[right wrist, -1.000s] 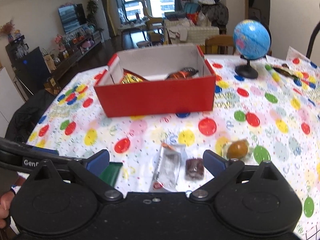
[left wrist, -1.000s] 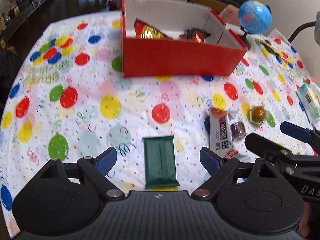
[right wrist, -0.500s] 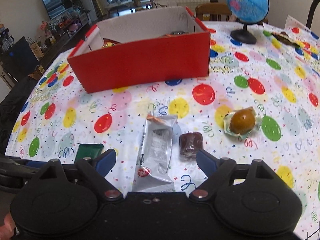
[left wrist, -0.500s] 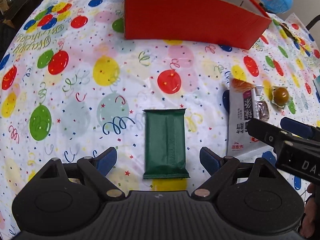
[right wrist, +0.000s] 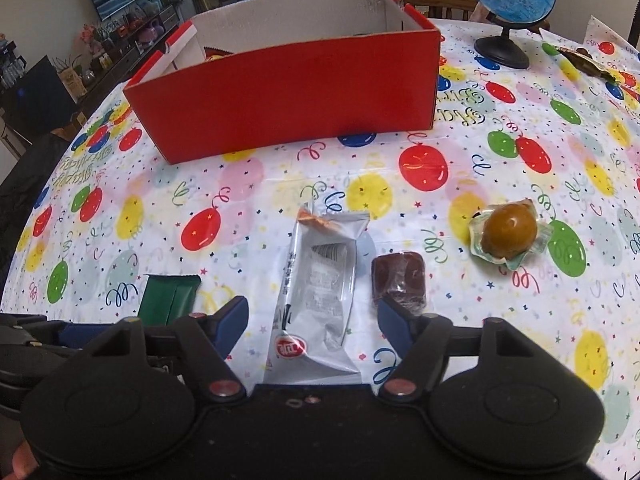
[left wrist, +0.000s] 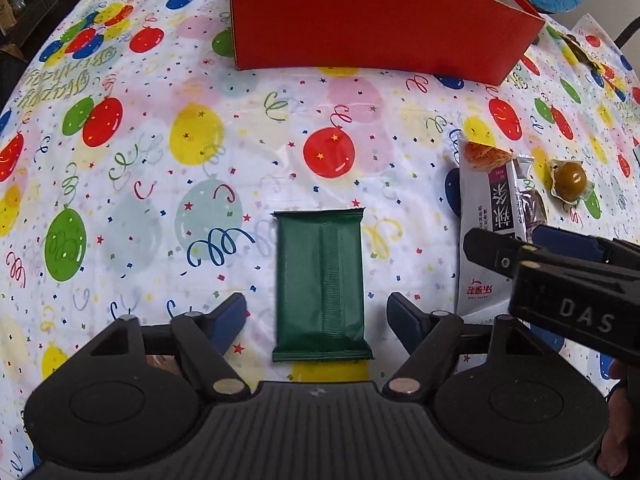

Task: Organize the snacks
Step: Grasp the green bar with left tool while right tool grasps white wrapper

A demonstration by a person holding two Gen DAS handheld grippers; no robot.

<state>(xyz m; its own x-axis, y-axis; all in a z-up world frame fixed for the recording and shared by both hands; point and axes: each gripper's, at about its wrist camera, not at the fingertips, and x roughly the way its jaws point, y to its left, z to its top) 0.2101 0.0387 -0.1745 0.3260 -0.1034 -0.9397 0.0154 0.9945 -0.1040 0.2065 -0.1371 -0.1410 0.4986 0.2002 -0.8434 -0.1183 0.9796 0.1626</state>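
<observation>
A dark green snack packet (left wrist: 321,284) lies flat on the balloon tablecloth between the fingers of my open left gripper (left wrist: 318,316); it also shows in the right wrist view (right wrist: 168,300). A white snack packet (right wrist: 320,300) lies between the fingers of my open right gripper (right wrist: 314,316), with a small brown wrapped sweet (right wrist: 399,278) by the right fingertip. A round amber sweet in clear wrap (right wrist: 508,236) lies further right. The red cardboard box (right wrist: 288,92) stands behind, open-topped, with snacks inside. The right gripper shows in the left wrist view (left wrist: 560,276).
A blue globe on a black stand (right wrist: 510,4) stands right of the box. A dark wrapper (right wrist: 588,64) lies at the far right of the table. The table edge curves away on the left, with a dark chair (right wrist: 24,184) beyond.
Both grippers have dropped lower and moved forward. The green packet now sits between the left fingers and the white packet between the right fingers. Both stay open.
</observation>
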